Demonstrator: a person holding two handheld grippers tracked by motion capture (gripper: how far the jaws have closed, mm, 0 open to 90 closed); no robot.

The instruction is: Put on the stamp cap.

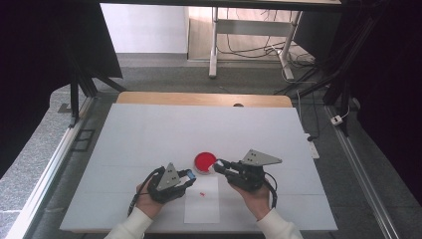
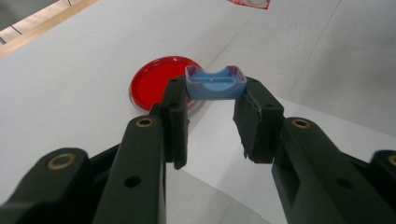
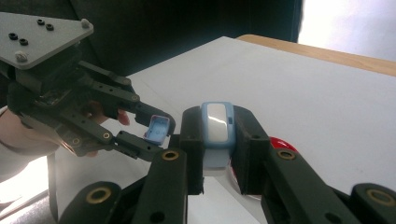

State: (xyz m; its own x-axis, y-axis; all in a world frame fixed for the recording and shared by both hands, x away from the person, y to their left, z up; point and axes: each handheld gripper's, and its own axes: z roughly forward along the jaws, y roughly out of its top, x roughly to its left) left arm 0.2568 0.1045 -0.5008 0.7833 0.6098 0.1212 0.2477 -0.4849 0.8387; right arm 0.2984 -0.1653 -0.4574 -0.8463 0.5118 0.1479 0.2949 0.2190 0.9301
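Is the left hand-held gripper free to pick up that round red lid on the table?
Probably not yet. The left hand-held gripper is shut on a small blue cap, so its jaws are occupied. The red lid lies close by with nothing between them.

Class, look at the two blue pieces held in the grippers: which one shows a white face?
The blue piece in the right gripper. It has a glossy white panel; the one in the left gripper shows an open blue hollow.

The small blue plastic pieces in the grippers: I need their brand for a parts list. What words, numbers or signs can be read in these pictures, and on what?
None: no readable text on the blue plastic cap, the blue-and-white plastic piece or the round red lid.
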